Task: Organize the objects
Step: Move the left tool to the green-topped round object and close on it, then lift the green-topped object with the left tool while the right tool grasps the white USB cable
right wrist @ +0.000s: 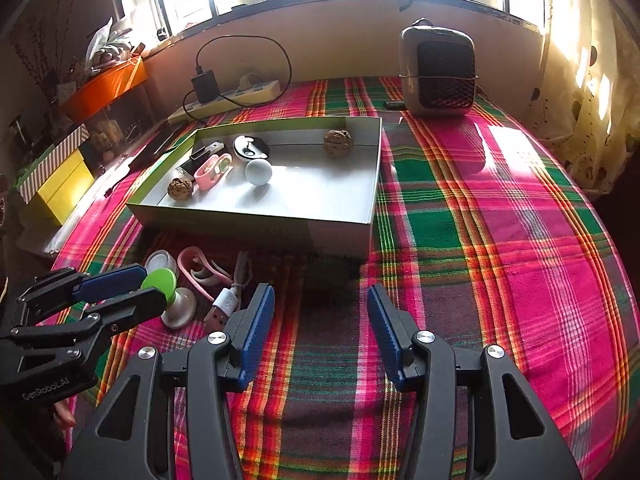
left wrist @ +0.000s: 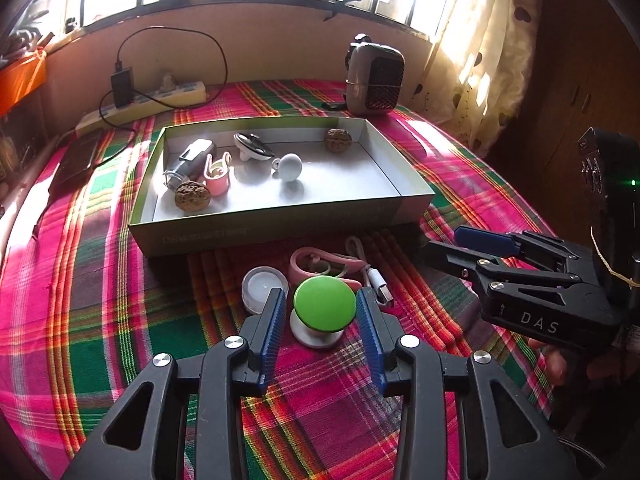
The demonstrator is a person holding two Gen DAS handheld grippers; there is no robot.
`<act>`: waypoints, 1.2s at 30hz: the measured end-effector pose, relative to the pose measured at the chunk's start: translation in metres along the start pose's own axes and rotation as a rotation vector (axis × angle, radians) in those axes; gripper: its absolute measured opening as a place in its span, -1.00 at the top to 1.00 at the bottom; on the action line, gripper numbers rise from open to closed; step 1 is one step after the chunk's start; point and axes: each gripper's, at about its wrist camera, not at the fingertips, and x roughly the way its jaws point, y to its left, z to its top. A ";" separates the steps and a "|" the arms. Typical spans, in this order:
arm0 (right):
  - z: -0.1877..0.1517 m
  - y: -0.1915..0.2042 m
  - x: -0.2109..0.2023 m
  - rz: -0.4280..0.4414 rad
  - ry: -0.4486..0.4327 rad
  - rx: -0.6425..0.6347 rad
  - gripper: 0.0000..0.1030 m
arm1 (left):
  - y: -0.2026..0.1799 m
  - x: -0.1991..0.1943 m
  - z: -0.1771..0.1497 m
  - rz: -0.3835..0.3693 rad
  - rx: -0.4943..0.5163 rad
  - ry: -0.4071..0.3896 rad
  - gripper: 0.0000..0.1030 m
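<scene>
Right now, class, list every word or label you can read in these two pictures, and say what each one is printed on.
"DAS": on the black body of the right gripper, in the left wrist view.
"GenRobot.AI": on the black body of the left gripper, in the right wrist view.
Faint print on the box front wall: too blurred to read.

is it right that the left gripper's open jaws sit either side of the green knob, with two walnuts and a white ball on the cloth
One slip: the walnuts and white ball lie inside the box, not on the cloth, per the left wrist view. The left gripper does straddle the green knob.
</scene>
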 end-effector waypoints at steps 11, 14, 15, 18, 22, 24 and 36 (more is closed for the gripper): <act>-0.003 -0.007 0.001 0.004 0.007 0.009 0.03 | -0.005 0.016 0.004 0.034 0.006 0.030 0.32; -0.003 -0.007 0.002 0.005 0.011 0.009 0.03 | -0.005 0.017 0.004 0.045 0.006 0.029 0.32; -0.004 -0.006 0.003 0.006 0.012 0.009 0.03 | -0.005 0.016 0.004 0.048 0.001 0.027 0.32; -0.004 -0.003 0.005 0.009 0.019 0.001 0.03 | -0.003 0.015 0.003 0.042 -0.009 0.024 0.36; -0.005 0.002 0.005 0.009 0.023 -0.008 0.03 | -0.002 0.011 0.002 0.052 -0.009 0.021 0.39; -0.004 0.005 0.005 0.011 0.024 -0.015 0.03 | 0.001 0.008 0.001 0.046 -0.017 0.013 0.39; -0.001 0.036 0.012 0.051 0.042 -0.087 0.03 | 0.018 -0.014 -0.011 0.077 -0.040 -0.003 0.39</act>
